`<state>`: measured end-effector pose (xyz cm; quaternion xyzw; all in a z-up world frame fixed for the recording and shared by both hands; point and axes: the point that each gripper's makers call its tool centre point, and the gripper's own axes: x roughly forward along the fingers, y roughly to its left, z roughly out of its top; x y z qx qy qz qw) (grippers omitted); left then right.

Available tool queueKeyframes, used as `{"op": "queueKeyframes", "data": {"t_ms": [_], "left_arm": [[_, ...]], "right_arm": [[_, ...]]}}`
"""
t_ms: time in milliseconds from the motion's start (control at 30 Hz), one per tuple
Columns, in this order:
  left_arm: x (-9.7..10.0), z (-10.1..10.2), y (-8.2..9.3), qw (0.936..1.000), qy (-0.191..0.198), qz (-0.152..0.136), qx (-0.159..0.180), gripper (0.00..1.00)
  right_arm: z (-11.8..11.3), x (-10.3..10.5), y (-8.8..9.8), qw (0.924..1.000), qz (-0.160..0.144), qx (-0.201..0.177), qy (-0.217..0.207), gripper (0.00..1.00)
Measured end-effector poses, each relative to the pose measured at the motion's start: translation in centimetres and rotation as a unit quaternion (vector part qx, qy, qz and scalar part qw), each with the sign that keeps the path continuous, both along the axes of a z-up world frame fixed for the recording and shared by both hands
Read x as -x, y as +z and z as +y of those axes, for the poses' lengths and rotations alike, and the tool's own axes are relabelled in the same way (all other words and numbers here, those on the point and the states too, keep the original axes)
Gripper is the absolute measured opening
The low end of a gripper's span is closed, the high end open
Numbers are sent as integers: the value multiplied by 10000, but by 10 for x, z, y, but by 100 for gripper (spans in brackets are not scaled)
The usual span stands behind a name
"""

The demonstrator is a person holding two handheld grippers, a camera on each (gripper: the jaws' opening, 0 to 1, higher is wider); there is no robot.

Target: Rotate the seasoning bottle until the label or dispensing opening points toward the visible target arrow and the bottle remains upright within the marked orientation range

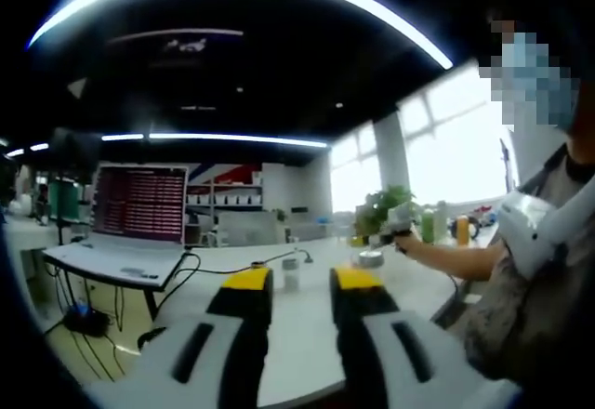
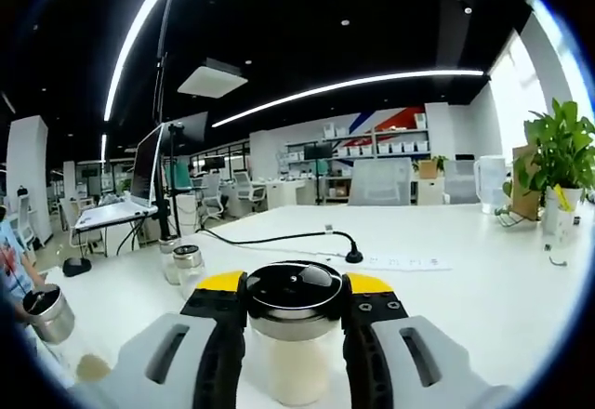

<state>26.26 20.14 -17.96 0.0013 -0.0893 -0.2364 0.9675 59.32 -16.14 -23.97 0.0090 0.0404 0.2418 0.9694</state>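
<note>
Glass with a black cap, the seasoning bottle (image 2: 294, 335) stands upright between the right gripper (image 2: 294, 309) jaws, which are closed against its shoulders above the white worktop (image 2: 483, 288). No target arrow is visible, so I'd turn slowly about the bottle's own axis, without tilting. It holds pale powder. Two small jars (image 2: 178, 262) stand beyond, a metal-lidded one (image 2: 46, 312) left. The left gripper (image 1: 302, 290) jaws are parted, holding nothing.

A dark ceiling (image 2: 307, 19) is crossed by light strips (image 2: 353, 85); bright windows (image 1: 446, 149) and distant shelves (image 2: 372, 149) are seen.
</note>
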Motion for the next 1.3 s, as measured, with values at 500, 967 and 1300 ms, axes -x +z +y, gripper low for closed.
{"op": "queueKeyframes", "data": {"t_ms": [500, 967, 1300], "left_arm": [[-1, -5, -1, 10000, -49, 9, -15, 26], [2, -1, -1, 10000, -16, -5, 41, 26], [1, 1, -2, 10000, -14, 2, 40, 26]], "right_arm": [[-3, 70, 8, 9988, -145, 83, 467, 38], [27, 146, 8, 9936, -217, 57, 1107, 39], [33, 155, -2, 9917, -89, 147, 1275, 39]]}}
